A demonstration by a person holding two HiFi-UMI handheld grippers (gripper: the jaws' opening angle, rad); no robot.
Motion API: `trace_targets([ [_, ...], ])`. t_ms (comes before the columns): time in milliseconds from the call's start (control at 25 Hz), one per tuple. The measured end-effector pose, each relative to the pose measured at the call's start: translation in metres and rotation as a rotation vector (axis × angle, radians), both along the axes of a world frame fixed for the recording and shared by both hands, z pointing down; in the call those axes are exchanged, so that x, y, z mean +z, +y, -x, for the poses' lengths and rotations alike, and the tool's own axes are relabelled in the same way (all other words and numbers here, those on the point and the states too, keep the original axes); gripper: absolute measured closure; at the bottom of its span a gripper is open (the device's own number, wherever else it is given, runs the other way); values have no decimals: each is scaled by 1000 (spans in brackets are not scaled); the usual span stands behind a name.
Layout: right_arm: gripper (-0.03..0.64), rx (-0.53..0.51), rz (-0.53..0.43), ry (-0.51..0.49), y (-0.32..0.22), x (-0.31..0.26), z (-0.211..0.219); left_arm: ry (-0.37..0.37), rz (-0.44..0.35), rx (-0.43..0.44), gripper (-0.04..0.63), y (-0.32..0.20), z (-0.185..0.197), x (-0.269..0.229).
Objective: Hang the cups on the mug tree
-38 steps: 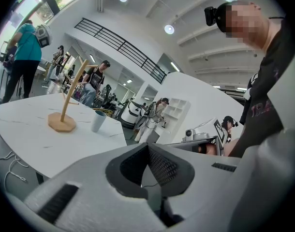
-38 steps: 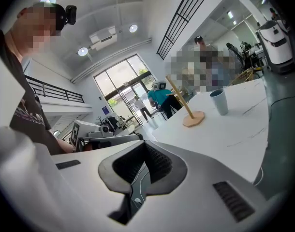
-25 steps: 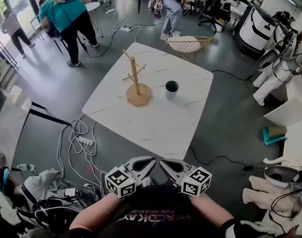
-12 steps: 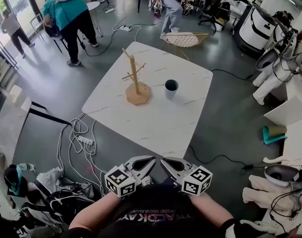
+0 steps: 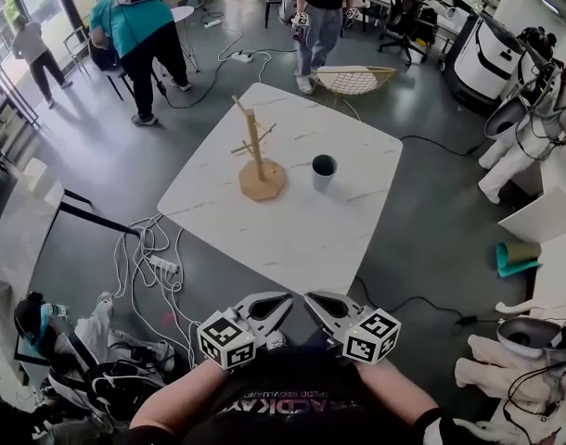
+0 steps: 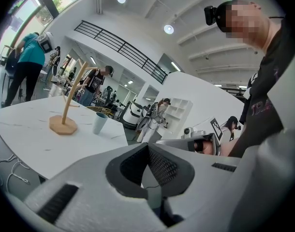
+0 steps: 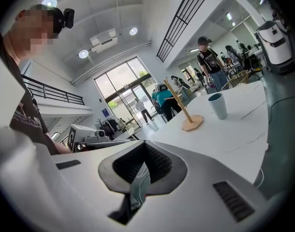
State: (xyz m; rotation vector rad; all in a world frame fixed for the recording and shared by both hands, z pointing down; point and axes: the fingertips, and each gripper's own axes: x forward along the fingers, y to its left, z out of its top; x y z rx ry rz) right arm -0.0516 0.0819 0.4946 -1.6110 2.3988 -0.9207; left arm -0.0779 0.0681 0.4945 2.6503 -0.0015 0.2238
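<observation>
A wooden mug tree (image 5: 255, 160) stands upright on the white marble table (image 5: 292, 235), with bare pegs. A teal cup (image 5: 324, 171) stands upright to its right, a short gap apart. Both grippers hover close to my body, off the table's near edge and far from the cup. My left gripper (image 5: 281, 302) is shut and holds nothing; my right gripper (image 5: 313, 300) is shut and empty too. In the left gripper view the mug tree (image 6: 67, 105) and the cup (image 6: 99, 123) lie far ahead of the left gripper (image 6: 148, 146). The right gripper (image 7: 145, 144) faces the mug tree (image 7: 184, 108) and the cup (image 7: 217, 105).
White cables and a power strip (image 5: 148, 258) lie on the floor left of the table. A wire chair (image 5: 357, 80) stands at the far edge. Two people (image 5: 135, 35) (image 5: 320, 12) stand beyond it. Bags and a crouched person (image 5: 88, 369) are at lower left, white robots (image 5: 515, 128) at right.
Both grippers have kept their place and stayed shut. The person in jeans beyond the table has stepped closer, and the person at lower left has shifted.
</observation>
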Motion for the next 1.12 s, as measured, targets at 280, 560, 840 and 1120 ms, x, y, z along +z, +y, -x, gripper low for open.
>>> trace_targets([
  [280, 606, 0, 2, -1, -7, -4, -21, -1, 14, -22, 601, -2, -13, -2],
  [560, 606, -7, 5, 11, -13, -9, -42, 6, 30, -36, 601, -6, -32, -5],
  [840, 606, -7, 1, 24, -21, -13, -67, 18, 34, -47, 601, -10, -54, -8],
  [1120, 606, -8, -5, 36, -30, -19, -95, 29, 34, -68, 601, -14, -77, -12],
])
